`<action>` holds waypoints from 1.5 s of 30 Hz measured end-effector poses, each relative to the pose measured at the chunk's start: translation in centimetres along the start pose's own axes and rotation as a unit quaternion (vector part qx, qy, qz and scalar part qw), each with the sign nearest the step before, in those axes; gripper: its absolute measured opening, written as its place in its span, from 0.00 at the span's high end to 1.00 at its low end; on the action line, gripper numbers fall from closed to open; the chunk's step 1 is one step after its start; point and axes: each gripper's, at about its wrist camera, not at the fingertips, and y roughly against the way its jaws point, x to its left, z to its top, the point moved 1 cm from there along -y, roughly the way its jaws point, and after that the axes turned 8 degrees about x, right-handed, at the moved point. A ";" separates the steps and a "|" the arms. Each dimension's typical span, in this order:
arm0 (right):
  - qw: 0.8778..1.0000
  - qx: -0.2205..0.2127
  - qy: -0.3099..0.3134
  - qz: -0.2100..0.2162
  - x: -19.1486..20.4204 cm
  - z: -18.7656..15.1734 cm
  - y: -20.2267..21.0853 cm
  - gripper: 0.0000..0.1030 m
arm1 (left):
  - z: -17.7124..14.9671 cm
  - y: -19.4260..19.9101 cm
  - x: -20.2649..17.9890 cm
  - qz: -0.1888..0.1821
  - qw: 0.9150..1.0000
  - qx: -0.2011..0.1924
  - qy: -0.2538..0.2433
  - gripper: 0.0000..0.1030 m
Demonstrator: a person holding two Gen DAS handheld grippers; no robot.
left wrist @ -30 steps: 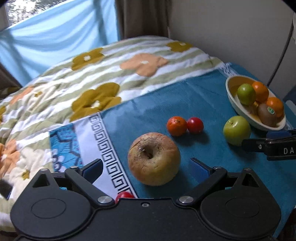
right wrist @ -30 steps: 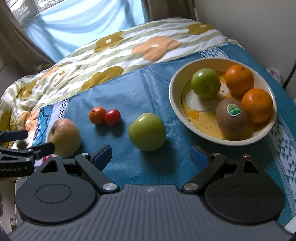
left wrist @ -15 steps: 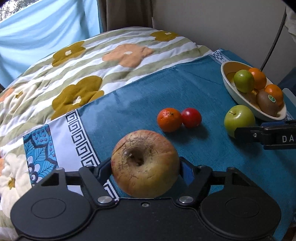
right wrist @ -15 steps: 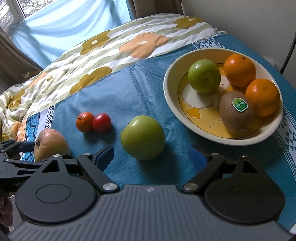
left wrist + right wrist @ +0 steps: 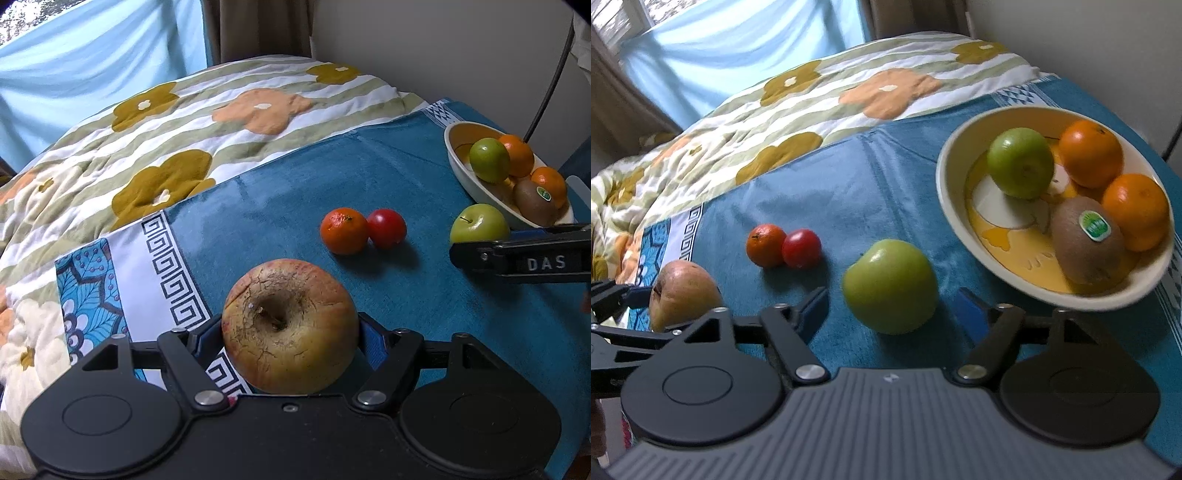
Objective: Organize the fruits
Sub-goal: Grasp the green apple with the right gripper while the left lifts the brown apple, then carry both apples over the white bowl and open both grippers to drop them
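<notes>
Blue cloth (image 5: 424, 177) below, left gripper (image 5: 290, 338) has just clamped the wrinkled apple (image 5: 290, 328) — bowl (image 5: 960, 221) at right comes next, I judge — while right gripper (image 5: 890, 306) gapes around the green apple (image 5: 890, 286).

Bare blue cloth (image 5: 871, 192) lies open between tangerine (image 5: 765, 245) and bowl (image 5: 945, 199).

Home bedroom. Bed covered by a flower-print quilt (image 5: 192, 147) with green stripes, a blue towel (image 5: 369, 192) spread over its near right part. Light blue curtain (image 5: 738, 48) and brown drape (image 5: 258, 29) by a window at the far edge. Plain wall on the right. Bowl (image 5: 964, 221) of fruit on the towel.
</notes>
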 end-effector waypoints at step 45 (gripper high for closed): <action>0.989 -0.053 0.116 0.070 -11.5 1.5 12.2 0.31 | 0.6 11.4 -16.0 0.049 0.989 -0.082 0.117 0.24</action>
